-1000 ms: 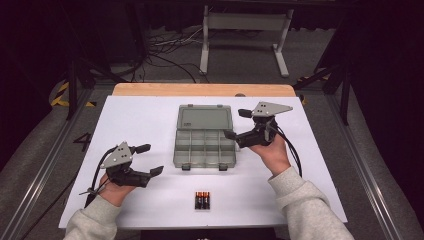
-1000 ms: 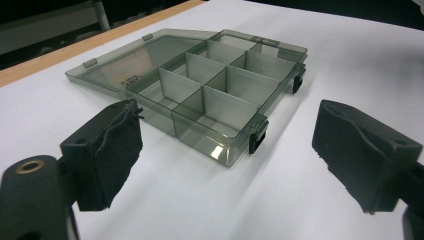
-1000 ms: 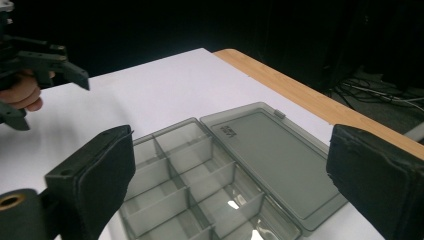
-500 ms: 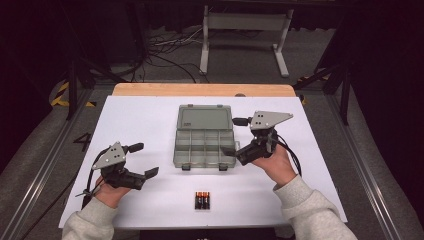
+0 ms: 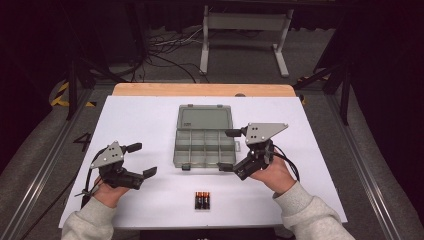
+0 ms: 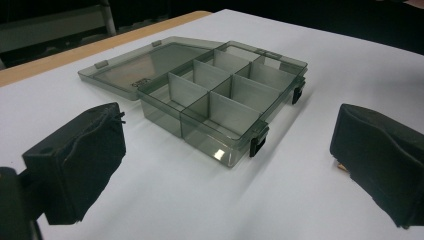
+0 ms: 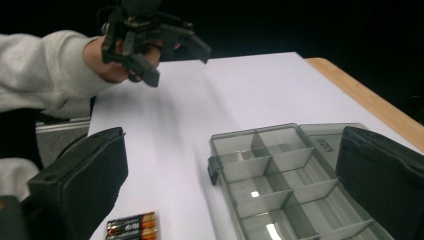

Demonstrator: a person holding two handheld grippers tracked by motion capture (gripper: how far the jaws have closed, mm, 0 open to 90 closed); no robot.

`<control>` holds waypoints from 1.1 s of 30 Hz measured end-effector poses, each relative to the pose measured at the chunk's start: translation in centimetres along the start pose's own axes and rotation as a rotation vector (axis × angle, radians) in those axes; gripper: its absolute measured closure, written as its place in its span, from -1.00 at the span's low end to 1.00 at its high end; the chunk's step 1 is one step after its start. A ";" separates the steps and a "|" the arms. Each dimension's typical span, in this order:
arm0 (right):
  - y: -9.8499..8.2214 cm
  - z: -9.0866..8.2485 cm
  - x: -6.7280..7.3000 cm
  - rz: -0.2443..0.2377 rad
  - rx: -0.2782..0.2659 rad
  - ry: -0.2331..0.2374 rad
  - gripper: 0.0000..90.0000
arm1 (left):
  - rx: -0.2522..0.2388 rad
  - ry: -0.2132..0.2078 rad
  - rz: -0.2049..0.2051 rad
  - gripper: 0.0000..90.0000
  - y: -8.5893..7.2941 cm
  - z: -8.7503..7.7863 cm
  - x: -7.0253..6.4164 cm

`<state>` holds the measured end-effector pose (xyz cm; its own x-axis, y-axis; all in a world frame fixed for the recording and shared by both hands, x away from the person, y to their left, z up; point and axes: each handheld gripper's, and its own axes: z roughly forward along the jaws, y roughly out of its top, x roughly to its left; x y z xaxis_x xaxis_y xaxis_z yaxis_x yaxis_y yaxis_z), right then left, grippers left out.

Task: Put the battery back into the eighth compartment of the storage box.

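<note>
Both claws gape empty; the right claw (image 5: 228, 150) should drop squarely over the batteries (image 5: 202, 200) beside the open box (image 5: 205, 145); the left claw (image 5: 142, 159) waits.

organizer box (image 5: 205, 141): we note smoky translucent plastic, glossy
tabletop (image 5: 140, 120): matt white sheet, bare wood far edge
batteries (image 5: 202, 200): shiny wrappers
left tool (image 5: 142, 160): matt black pads
</note>
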<state>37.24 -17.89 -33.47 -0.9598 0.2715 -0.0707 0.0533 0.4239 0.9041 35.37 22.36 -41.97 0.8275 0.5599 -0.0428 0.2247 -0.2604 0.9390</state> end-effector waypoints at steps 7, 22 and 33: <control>-0.7 1.1 0.3 -0.005 0.104 0.047 -0.94 | 0.009 0.006 0.005 -0.95 -0.1 0.0 0.0; -1.7 3.2 1.5 -0.039 0.276 0.120 -0.93 | 0.012 0.004 0.007 -0.94 0.0 -0.1 0.0; -2.4 4.5 2.5 -0.070 0.376 0.153 -0.93 | 0.010 0.007 0.006 -0.94 0.0 -0.1 0.0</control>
<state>35.98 -14.31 -37.72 -0.9931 0.1107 -0.0375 0.0558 0.7311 0.6800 35.33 22.49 -41.96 0.8252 0.5639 -0.0342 0.2244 -0.2716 0.9359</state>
